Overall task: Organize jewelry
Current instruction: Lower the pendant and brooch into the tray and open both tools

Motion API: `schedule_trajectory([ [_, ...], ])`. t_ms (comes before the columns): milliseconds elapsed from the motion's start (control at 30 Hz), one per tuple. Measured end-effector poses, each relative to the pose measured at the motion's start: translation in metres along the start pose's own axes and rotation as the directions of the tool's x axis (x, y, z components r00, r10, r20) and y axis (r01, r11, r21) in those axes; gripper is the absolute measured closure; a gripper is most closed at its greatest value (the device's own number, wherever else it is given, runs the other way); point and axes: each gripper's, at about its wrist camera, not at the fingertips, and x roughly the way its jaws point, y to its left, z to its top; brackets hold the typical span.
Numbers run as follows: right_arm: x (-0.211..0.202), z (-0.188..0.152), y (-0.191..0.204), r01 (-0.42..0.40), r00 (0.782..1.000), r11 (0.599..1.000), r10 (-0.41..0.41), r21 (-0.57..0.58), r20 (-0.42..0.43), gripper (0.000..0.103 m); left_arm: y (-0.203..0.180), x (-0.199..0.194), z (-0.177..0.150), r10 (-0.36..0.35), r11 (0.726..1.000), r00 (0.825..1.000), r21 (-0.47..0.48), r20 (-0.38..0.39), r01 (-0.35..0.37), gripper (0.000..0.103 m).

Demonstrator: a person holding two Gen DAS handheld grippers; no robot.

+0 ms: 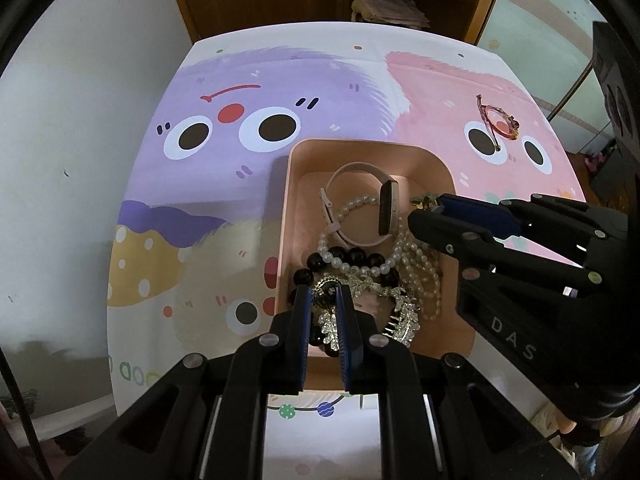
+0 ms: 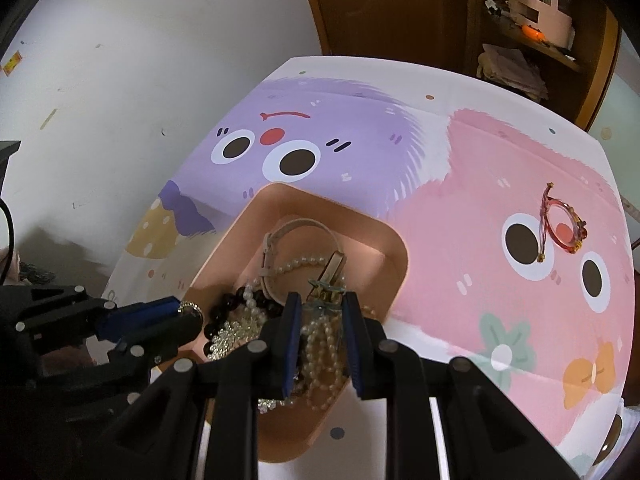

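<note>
The left gripper point(image 1: 324, 294) is pinching a rhinestone brooch point(image 1: 360, 304) inside the peach tray point(image 1: 464, 312), among pearls point(image 1: 420, 268), black beads point(image 1: 348, 258) and a watch point(image 1: 372, 208). The right gripper point(image 2: 322, 302) is gripping a small gold clip point(image 2: 324, 290). A red bracelet point(image 2: 562, 226) is lying apart on the tablecloth point(image 2: 460, 240).

Plastic, pearl, metal and printed cloth on one table

The tray point(image 1: 448, 176) looks like smooth matt peach plastic; inside it, glossy black beads point(image 1: 352, 258) at 6 o'clock, lustrous pearl strands point(image 1: 420, 268) at 4 o'clock, a sparkling silvery rhinestone piece point(image 1: 404, 312), and a watch point(image 1: 386, 208) with a smooth matt pale strap. The tablecloth point(image 1: 320, 80) is a smooth printed sheet with a faint sheen. At 2 o'clock of the tray lies a glossy, translucent pink bracelet point(image 1: 498, 122). Gripper fingers point(image 1: 300, 320) are matt black plastic with blue pads and dull metal pins. The cabinet point(image 2: 380, 4) is varnished brown wood.
</note>
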Motion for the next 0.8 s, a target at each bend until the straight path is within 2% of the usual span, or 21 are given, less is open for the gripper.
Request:
schedule_trajectory([
  [100,0.002,0.0,0.001,-0.004,1.0,1.0,0.004,-0.002,-0.012,0.082,-0.001,0.0,0.0,-0.005,1.0,1.0,0.003,0.005,0.005,0.085],
  [133,0.002,0.0,0.001,-0.007,1.0,1.0,0.007,-0.002,-0.013,0.081,-0.001,0.0,0.0,-0.007,1.0,1.0,0.003,0.008,0.007,0.078],
  [300,0.002,-0.002,0.0,-0.012,1.0,1.0,0.012,0.003,-0.024,0.078,-0.003,0.002,0.0,-0.008,1.0,1.0,0.004,0.009,0.008,0.074],
  [333,0.001,-0.002,-0.001,-0.015,1.0,1.0,0.015,0.006,-0.025,0.078,-0.003,0.002,-0.001,-0.008,1.0,1.0,0.005,0.008,0.008,0.069],
  [400,0.0,-0.003,-0.002,-0.018,1.0,1.0,0.018,0.008,-0.025,0.078,-0.003,0.002,-0.002,-0.005,1.0,1.0,0.005,0.012,0.005,0.054],
  [433,-0.001,-0.004,-0.003,-0.02,1.0,1.0,0.02,0.009,-0.023,0.078,-0.004,0.001,-0.002,-0.003,1.0,1.0,0.004,0.017,0.003,0.042],
  [467,-0.002,-0.004,-0.004,-0.022,1.0,1.0,0.022,0.011,-0.022,0.077,-0.004,0.0,-0.003,0.0,1.0,1.0,0.005,0.028,0.0,0.038],
  [633,-0.007,-0.006,-0.007,-0.027,1.0,0.999,0.027,0.025,-0.013,0.077,-0.008,-0.004,-0.003,0.001,1.0,0.999,0.019,0.038,-0.001,0.037],
  [800,-0.015,-0.011,-0.01,-0.028,1.0,0.999,0.029,0.035,-0.004,0.077,-0.012,-0.006,-0.004,0.011,0.999,0.999,0.034,0.044,-0.012,0.031],
])
